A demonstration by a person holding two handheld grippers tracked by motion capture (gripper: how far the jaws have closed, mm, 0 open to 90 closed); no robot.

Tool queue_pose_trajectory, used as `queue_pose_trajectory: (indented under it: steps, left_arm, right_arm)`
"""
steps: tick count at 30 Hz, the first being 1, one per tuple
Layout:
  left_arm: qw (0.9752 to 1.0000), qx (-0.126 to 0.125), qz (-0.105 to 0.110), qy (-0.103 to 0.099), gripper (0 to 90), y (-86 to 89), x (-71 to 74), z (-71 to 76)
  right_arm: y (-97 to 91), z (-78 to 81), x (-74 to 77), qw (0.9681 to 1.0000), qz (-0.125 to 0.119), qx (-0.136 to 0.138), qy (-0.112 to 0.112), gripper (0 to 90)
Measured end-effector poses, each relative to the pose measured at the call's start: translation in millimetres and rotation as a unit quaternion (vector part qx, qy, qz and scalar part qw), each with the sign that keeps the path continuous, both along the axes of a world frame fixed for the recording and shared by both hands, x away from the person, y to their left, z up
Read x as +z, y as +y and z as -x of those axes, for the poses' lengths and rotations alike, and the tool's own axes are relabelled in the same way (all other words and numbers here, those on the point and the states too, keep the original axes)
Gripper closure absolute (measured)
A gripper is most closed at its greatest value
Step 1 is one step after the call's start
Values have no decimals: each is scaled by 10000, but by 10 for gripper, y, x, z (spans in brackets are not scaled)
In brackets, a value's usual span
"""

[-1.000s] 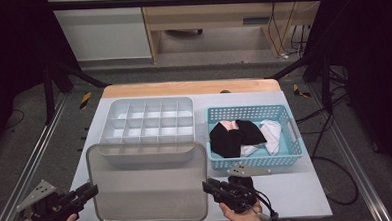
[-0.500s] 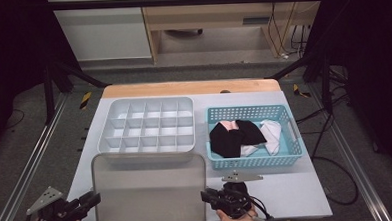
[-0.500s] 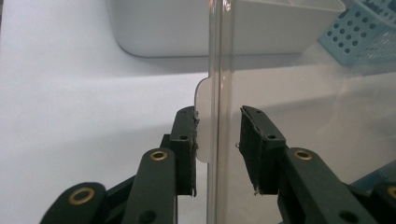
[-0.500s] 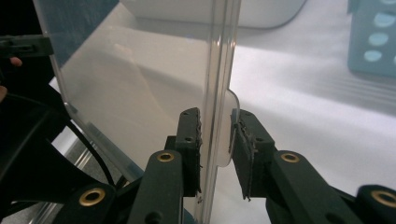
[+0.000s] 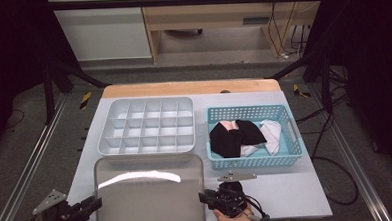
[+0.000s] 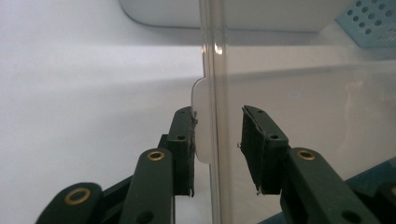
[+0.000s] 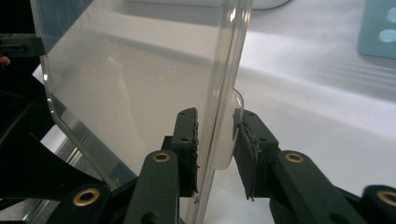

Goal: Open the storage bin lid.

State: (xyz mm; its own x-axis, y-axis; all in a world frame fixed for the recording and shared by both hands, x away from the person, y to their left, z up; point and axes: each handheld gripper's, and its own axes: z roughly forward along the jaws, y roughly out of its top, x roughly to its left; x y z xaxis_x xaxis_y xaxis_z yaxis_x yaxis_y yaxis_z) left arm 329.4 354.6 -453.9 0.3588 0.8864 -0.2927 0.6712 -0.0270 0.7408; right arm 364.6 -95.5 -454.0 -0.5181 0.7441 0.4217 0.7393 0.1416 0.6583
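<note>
left gripper (image 5: 90, 204): at 7 o'clock, jaws loose around the clear lid's (image 5: 150, 190) left tab, just been opening a bit
right gripper (image 5: 206, 196): at 5 o'clock, straddling the right tab, also just been easing open
clear lid: on the table (image 5: 287, 191), near edge
divided tray (image 5: 147, 125): 11 o'clock
blue basket (image 5: 256, 160): 1 o'clock, clothes inside

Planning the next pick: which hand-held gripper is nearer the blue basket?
Right. The right hand-held gripper sits just before the blue basket; the left hand-held gripper is across the clear lid.
</note>
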Motion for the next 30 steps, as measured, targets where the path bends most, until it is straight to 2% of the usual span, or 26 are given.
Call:
queue_pose_trajectory:
  steps: [2,5,18,23,30]
  left_arm:
    - [10000,3,41,43,639,7,-30,-1]
    - [9999,5,-54,98,621,-10,-58,-13]
    - [9994,7,-214,269,573,-46,-100,-53]
    - [9988,19,-373,306,567,-71,-113,-65]
    - [9987,27,-367,363,562,-72,-121,-77]
  right_arm:
    - [14,-3,-15,10000,47,1,8,688]
    - [48,-22,-47,9998,178,33,-36,656]
    - [104,-63,-108,9993,368,75,21,594]
    - [125,-59,-141,9989,463,71,53,561]
    - [142,-58,-162,9986,522,43,54,545]
